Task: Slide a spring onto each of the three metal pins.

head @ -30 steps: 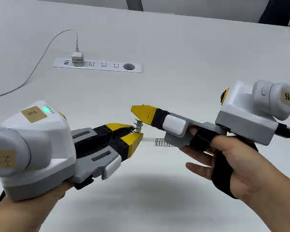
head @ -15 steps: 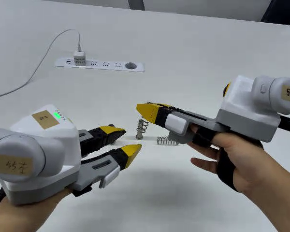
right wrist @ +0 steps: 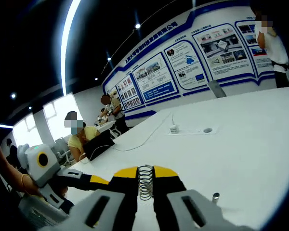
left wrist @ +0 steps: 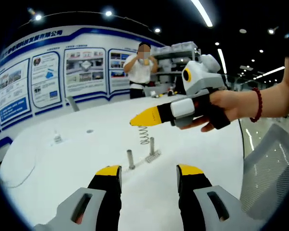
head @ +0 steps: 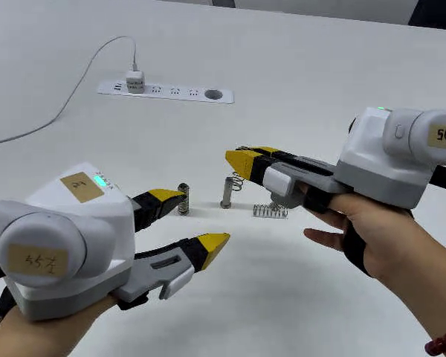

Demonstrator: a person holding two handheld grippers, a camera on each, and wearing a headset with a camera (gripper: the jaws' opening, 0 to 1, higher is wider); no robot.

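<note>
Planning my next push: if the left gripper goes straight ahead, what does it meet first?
Probably the nearer upright pin, standing just ahead of the left gripper; depth is unclear.

White counter (head: 320, 74) in an exhibition hall: a power strip (head: 167, 91) lies at 11 o'clock, its cable (head: 74, 88) trailing toward 9 o'clock. Blue-trimmed display boards (left wrist: 62, 62) line the curved wall under ceiling spotlights (left wrist: 108, 13) and a strip light (left wrist: 202, 12). A person (left wrist: 143, 62) stands beyond.

Head view overhead; opposed gripper views (low) share a pin (head: 227, 192).
</note>
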